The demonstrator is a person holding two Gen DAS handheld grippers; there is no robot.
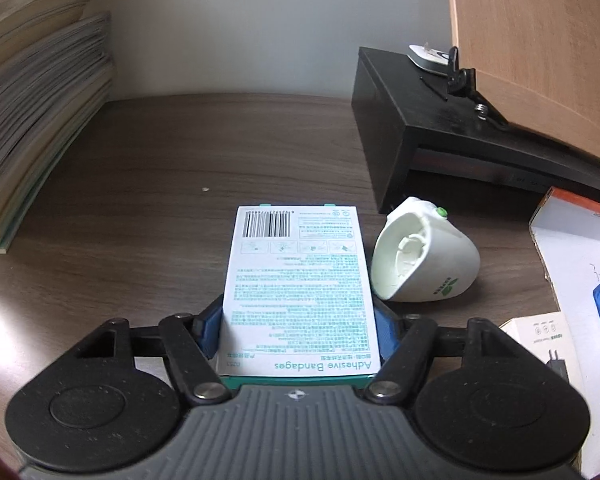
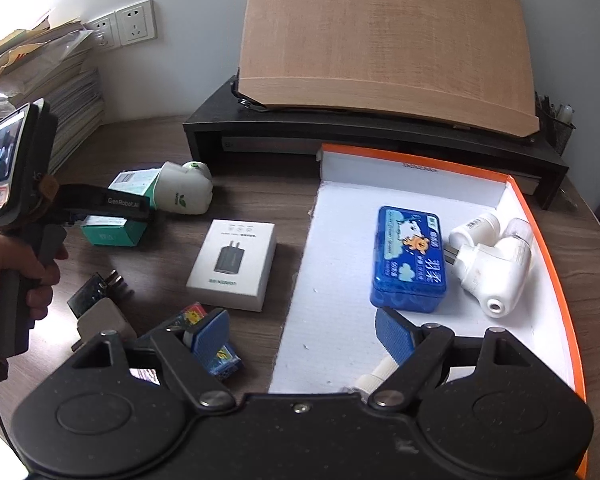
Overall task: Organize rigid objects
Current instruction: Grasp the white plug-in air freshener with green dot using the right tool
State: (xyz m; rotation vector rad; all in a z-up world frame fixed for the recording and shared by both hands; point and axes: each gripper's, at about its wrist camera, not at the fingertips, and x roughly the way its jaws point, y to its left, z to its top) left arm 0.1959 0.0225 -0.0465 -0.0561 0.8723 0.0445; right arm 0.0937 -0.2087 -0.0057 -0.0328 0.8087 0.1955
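Observation:
My left gripper (image 1: 298, 332) is shut on a teal and white adhesive bandages box (image 1: 300, 280), its blue pads on the box's two sides above the brown table. The box also shows in the right wrist view (image 2: 112, 232), held by the left gripper (image 2: 112, 216). A white cup-shaped device (image 1: 424, 256) lies on its side just right of the box. My right gripper (image 2: 304, 336) is open and empty over the near left edge of the orange-rimmed white tray (image 2: 332, 240), which holds a blue tin (image 2: 410, 260) and white plug-in devices (image 2: 496, 264).
A white charger box (image 2: 232, 264), a white plug adapter (image 2: 100, 316), and a small colourful pack (image 2: 216, 352) lie on the table left of the tray. A black monitor riser (image 2: 300, 136) with a wooden board (image 2: 384, 40) stands behind. Paper stacks (image 1: 32, 112) fill the far left.

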